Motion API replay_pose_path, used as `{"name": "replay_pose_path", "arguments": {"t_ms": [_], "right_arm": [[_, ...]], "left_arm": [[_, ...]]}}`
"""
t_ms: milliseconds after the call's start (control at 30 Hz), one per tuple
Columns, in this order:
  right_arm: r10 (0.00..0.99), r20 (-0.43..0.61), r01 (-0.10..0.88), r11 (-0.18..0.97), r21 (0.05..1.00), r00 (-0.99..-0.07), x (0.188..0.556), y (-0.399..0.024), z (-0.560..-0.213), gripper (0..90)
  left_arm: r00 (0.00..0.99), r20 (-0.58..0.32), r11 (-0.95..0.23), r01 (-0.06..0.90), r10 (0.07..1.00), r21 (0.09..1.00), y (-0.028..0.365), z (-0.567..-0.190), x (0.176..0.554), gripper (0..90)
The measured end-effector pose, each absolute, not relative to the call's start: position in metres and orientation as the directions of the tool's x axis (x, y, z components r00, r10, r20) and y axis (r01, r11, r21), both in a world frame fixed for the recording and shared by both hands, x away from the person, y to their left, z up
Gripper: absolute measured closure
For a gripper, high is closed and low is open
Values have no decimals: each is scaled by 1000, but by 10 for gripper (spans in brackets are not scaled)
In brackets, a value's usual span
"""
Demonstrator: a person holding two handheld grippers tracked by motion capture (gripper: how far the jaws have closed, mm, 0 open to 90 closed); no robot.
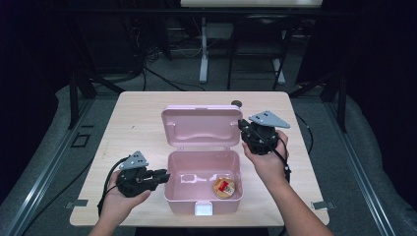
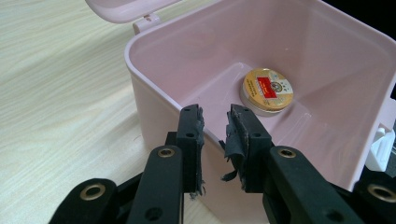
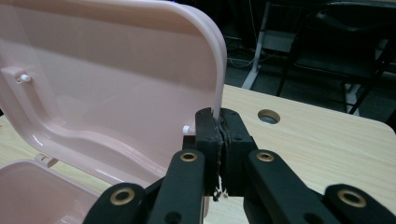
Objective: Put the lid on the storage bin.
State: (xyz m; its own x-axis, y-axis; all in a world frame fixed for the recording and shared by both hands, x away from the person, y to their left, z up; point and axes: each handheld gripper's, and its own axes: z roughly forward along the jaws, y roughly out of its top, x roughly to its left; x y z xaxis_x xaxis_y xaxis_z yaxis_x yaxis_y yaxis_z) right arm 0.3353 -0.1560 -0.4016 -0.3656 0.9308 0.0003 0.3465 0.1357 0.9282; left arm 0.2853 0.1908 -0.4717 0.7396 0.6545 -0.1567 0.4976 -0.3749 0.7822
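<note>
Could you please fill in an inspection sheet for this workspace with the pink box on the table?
Surface: light wooden table, with a round hole near its far edge.
Job's things: pink box open, lid standing up; a round gold tin lies inside on the bottom.
Clutter: nothing seen.
Grippers: left tool straddles the box's side wall, jaws apart, pads not pressing; right tool shut on the lid's edge.
Cables: a black cable trails from the left tool; more lie on the floor behind.
Surroundings: dark room, grey floor, a white table leg and chair legs beyond.
</note>
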Motion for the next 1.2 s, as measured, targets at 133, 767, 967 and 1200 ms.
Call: {"name": "replay_pose_path", "arguments": {"t_ms": [133,767,967,1200], "right_arm": [[931,10,345,126,930,-366,335,-157,-403,874],[929,19,344,118,932,-369,336,-158,-404,873],[929,13,340,123,932,-371,335,-158,-404,873],[928,13,332,120,935,-372,334,-158,-405,873]], "left_arm": [[732,-162,-366,504,662,782,190,-472,286,730],[700,-141,-306,473,700,826,196,-452,308,684],[700,-115,-300,442,705,845,191,-437,317,660],[691,-132,-270,441,710,856,193,-423,326,620]]}}
